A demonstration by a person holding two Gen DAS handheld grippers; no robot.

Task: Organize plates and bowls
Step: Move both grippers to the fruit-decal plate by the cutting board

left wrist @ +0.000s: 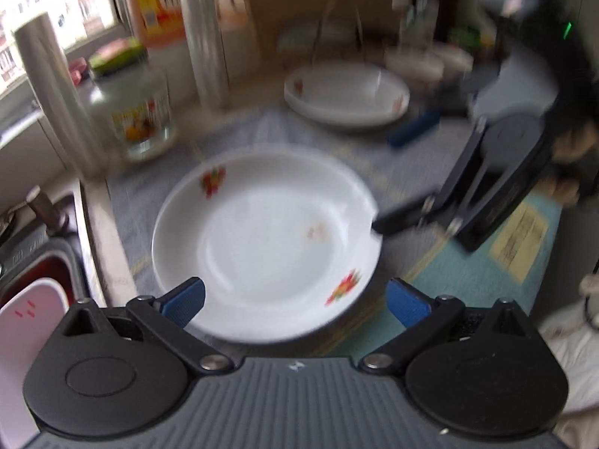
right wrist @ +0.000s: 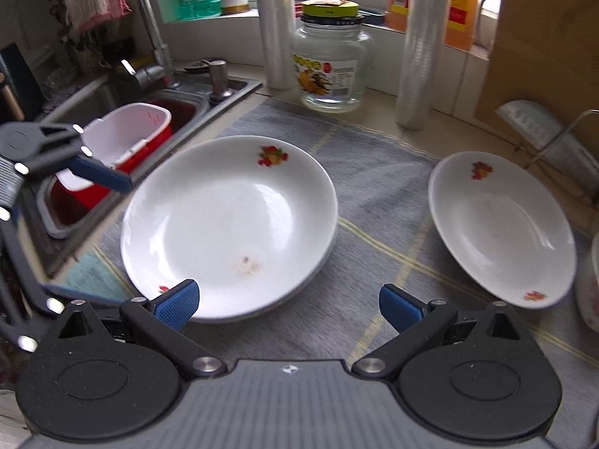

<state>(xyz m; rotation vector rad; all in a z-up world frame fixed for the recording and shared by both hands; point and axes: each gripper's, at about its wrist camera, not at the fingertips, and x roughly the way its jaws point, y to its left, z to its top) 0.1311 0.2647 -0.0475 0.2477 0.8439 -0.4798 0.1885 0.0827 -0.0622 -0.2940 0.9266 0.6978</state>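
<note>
On the grey mat (right wrist: 374,194), the near plate (right wrist: 228,224) lies dead ahead of both spread, empty grippers, left gripper (left wrist: 295,299) closer, right gripper (right wrist: 288,301) facing its stained edge.

I see near plate (right wrist: 228,224) white, red-orange fruit prints | far plate (right wrist: 501,228) same | mat (right wrist: 374,202) grey, yellow lines | my tongs' pads (right wrist: 176,305) blue

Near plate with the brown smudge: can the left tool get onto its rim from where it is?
Probably yes. The left tool is open, the plate rim sits between its fingers, and nothing blocks it; the right tool sits at the opposite rim.
</note>
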